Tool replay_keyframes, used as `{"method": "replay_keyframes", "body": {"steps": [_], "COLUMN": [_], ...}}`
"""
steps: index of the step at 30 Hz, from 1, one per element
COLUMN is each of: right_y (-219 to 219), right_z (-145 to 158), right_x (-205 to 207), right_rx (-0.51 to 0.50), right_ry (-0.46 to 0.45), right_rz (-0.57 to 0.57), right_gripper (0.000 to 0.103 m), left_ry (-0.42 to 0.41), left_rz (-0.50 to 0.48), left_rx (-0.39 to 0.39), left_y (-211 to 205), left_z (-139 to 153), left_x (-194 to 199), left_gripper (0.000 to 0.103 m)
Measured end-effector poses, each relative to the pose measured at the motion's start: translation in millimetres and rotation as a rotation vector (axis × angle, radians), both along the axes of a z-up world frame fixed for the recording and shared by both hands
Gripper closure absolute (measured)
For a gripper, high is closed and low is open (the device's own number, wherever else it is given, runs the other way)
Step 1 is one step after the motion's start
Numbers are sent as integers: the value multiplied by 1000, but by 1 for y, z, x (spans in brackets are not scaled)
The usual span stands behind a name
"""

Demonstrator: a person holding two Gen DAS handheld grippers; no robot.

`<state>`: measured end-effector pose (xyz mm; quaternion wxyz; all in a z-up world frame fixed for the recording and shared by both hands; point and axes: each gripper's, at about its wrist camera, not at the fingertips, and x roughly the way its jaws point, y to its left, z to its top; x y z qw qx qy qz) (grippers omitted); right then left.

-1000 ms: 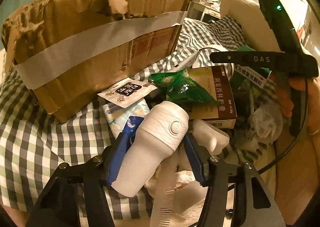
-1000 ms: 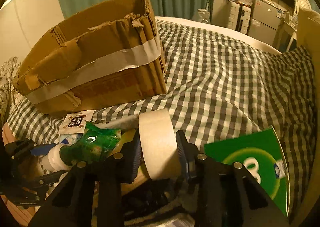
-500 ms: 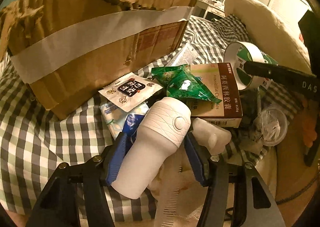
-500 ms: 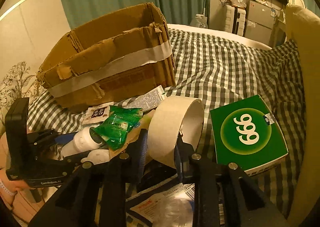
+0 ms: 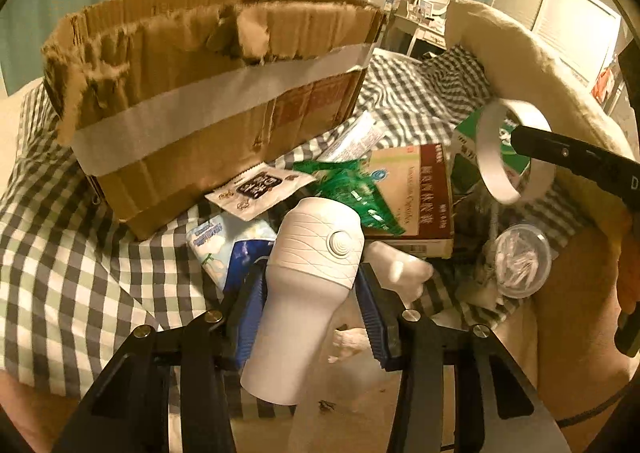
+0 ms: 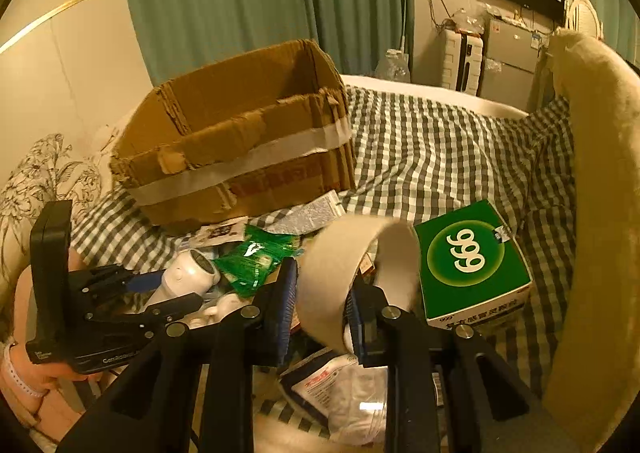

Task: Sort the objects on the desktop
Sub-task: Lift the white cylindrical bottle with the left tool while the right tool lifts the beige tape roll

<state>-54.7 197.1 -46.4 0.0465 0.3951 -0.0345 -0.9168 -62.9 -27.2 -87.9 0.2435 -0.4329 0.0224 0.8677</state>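
A white hand-held device (image 5: 316, 265) lies on the pile of clutter between the blue pads of my left gripper (image 5: 312, 301). Its jaws are closing and both pads now touch the device's sides. The same device (image 6: 188, 277) shows in the right wrist view. My right gripper (image 6: 320, 297) is shut on the wall of a beige tape roll (image 6: 340, 273) and holds it up above the pile. From the left wrist, the tape roll (image 5: 516, 151) hangs at the right. A torn, open cardboard box (image 5: 208, 105) stands behind the pile on the checked cover.
The pile holds a green packet (image 5: 352, 189), a brown medicine box (image 5: 416, 193), a white sachet (image 5: 260, 189), a blue tissue pack (image 5: 224, 249) and a round plastic tub (image 5: 520, 265). A green box (image 6: 468, 261) lies right of the tape. A beige cushion (image 6: 600, 173) bounds the right.
My right gripper has risen with the tape roll, lifting it off the pile. The left jaws have narrowed onto the white device, which has stayed in place.
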Motion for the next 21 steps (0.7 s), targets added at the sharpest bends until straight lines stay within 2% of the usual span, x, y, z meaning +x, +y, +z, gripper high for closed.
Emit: {"method": "replay_keyframes", "body": {"steps": [2, 4, 12, 21], "right_y": [-4, -7, -15, -20], "right_z": [8, 15, 40, 65], "right_x": [6, 11, 33, 44], "right_rx": [6, 6, 11, -14], "right_ry": [14, 25, 64, 100], "right_rz": [2, 6, 12, 49], "right_gripper": [82, 88, 93, 93], "left_ry": [18, 37, 94, 151], "left_rz": [-2, 0, 16, 17], "left_rx": [1, -6, 26, 91], "left_y": [-1, -1, -1, 0], "left_z": [8, 16, 48, 93], "left_x": [3, 6, 13, 23], "left_gripper": [57, 57, 57, 57]}}
